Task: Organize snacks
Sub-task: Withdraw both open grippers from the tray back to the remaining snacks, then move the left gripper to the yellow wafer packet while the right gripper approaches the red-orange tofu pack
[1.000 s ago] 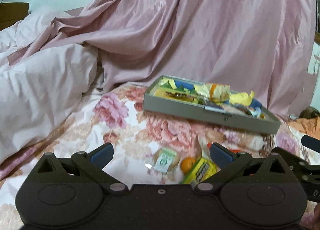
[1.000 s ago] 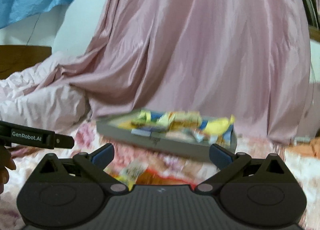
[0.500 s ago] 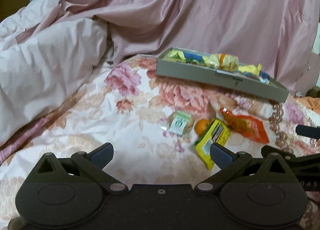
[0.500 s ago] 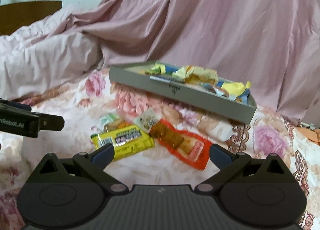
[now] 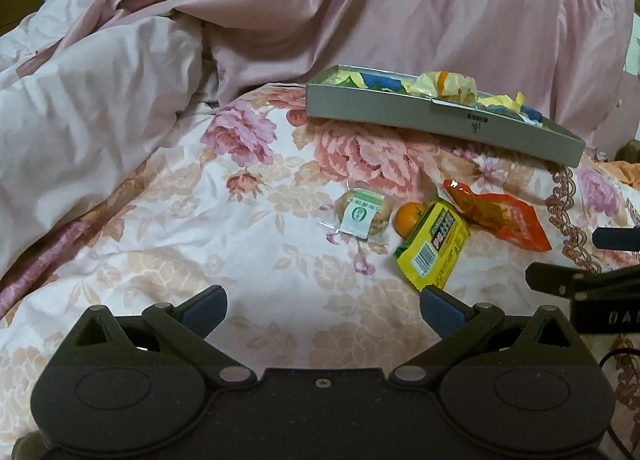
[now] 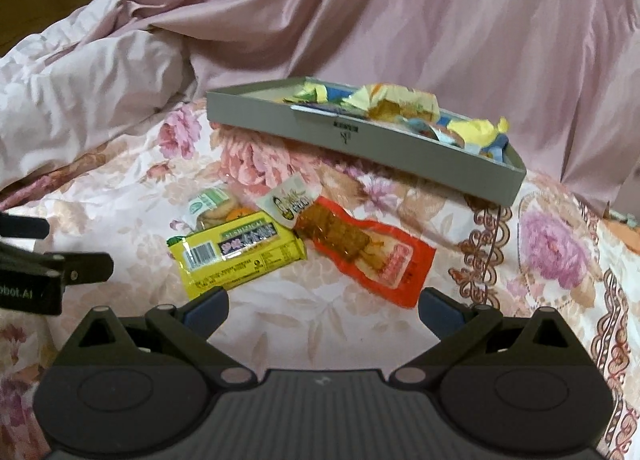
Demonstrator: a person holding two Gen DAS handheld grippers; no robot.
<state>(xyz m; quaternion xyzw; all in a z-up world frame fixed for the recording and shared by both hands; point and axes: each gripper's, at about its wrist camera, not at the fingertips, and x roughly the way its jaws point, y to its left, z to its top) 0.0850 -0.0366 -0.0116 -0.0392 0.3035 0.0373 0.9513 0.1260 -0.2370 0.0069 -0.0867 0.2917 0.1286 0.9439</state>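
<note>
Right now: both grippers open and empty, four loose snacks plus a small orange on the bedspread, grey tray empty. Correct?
Not quite. The grey tray is not empty: the right wrist view shows wrapped snacks piled in it. The rest holds: left gripper and right gripper are open, holding nothing.

We hold our left gripper (image 5: 322, 310) level and low, its two blue-padded fingers (image 5: 204, 308) spread wide with nothing between them, one tip at about eight o'clock in its own view and the other at about four o'clock. Our right gripper (image 6: 323, 310) sits in the same pose, jaws parted wide and holding nothing, pads (image 6: 440, 308) angled inward. The two units are side by side: the right one's dark finger linkage pokes into the left wrist view at three o'clock, and the left one's linkage shows at nine o'clock in the right wrist view. Our hands themselves are out of sight.
</note>
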